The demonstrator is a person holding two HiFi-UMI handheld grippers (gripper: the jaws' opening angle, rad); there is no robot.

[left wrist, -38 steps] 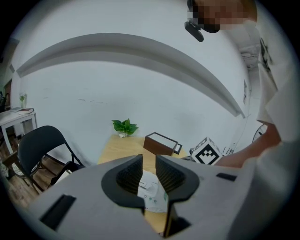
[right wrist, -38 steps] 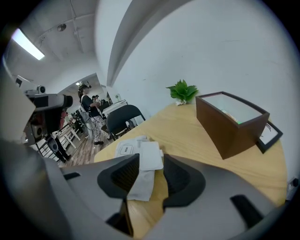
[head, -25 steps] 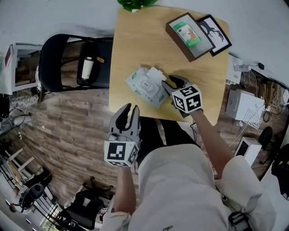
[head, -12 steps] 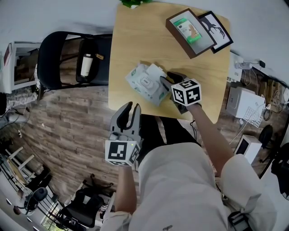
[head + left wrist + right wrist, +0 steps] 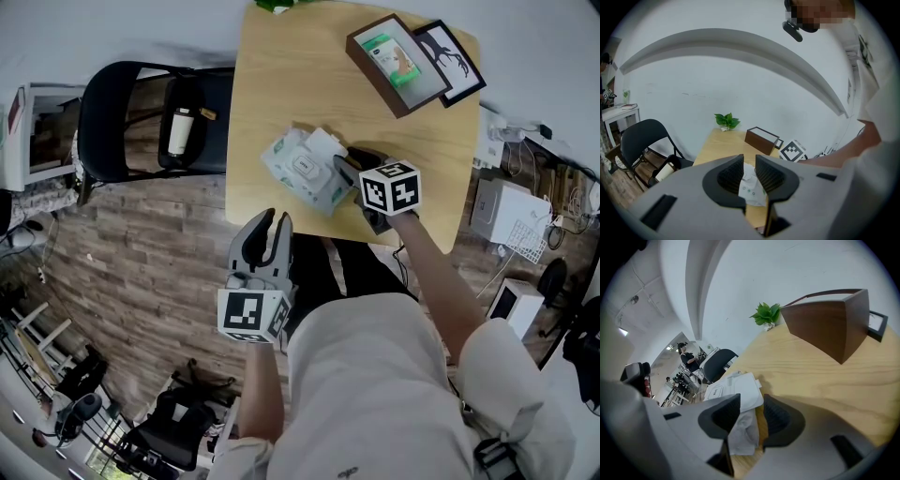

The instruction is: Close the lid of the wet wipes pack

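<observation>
The white wet wipes pack lies on the wooden table near its front edge, with its lid flap raised and open. My right gripper is at the pack's right end. In the right gripper view the right gripper has its jaws closing, with the pack's crumpled white end between them; I see no firm pinch. My left gripper hovers off the table's front edge, open and holding nothing. In the left gripper view the left gripper points at the pack.
A brown box holding a green packet and a black picture frame sit at the table's far right. A green plant stands at the far edge. A black chair with a bottle is left of the table.
The right gripper has rolled slightly at the pack's end, and its jaws have narrowed a little. The left gripper has not moved.
</observation>
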